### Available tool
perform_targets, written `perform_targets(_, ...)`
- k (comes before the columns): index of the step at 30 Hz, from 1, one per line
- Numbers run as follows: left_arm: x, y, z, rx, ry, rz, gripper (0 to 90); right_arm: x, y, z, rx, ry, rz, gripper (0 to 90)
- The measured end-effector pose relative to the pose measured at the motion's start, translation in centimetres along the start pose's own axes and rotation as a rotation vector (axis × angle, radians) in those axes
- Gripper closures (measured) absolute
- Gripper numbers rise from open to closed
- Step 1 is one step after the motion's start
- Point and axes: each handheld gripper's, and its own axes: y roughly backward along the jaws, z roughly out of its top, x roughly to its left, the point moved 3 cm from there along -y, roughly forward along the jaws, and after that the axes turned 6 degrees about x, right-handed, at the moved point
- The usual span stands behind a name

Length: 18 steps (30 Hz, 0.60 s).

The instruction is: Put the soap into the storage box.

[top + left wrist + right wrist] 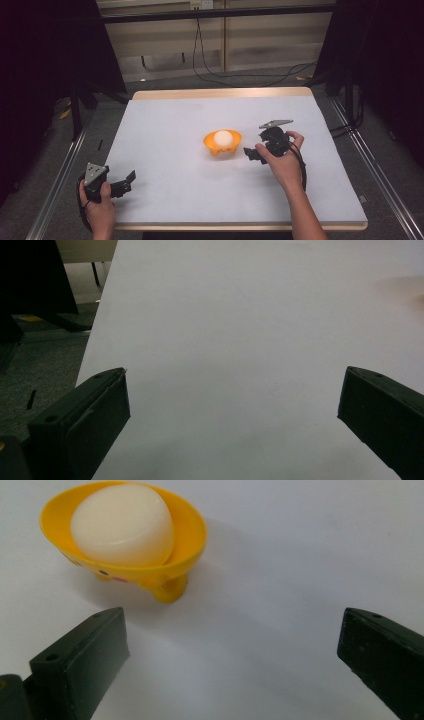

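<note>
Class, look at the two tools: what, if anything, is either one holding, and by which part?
Nothing is held. The right tool is open beside the yellow cup with the white egg; the left tool is open over bare table.

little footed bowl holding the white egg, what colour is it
Yellow-orange bowl; clearest in the right gripper view.

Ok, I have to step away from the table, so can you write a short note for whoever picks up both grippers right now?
Right gripper: open, holding nothing, low over the table just right of the yellow bowl, jaws pointing at it, not touching.
Left gripper: open, holding nothing, parked near the front left corner of the white table, far from the bowl.
Things: the bowl stands upright on its small feet near the table's middle, and the white egg sits inside it.
Done: the egg is in the bowl.
Left: unclear; likely a grasp of the bowl or egg by the right gripper.
</note>
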Motion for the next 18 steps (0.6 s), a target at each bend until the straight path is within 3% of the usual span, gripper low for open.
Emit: perform_targets(18, 0.0, 0.0, 0.0, 0.001, -0.001, -0.003, 0.0, -2.9, 0.9, -4.6, 0.003, -0.058, -0.035, 0.0)
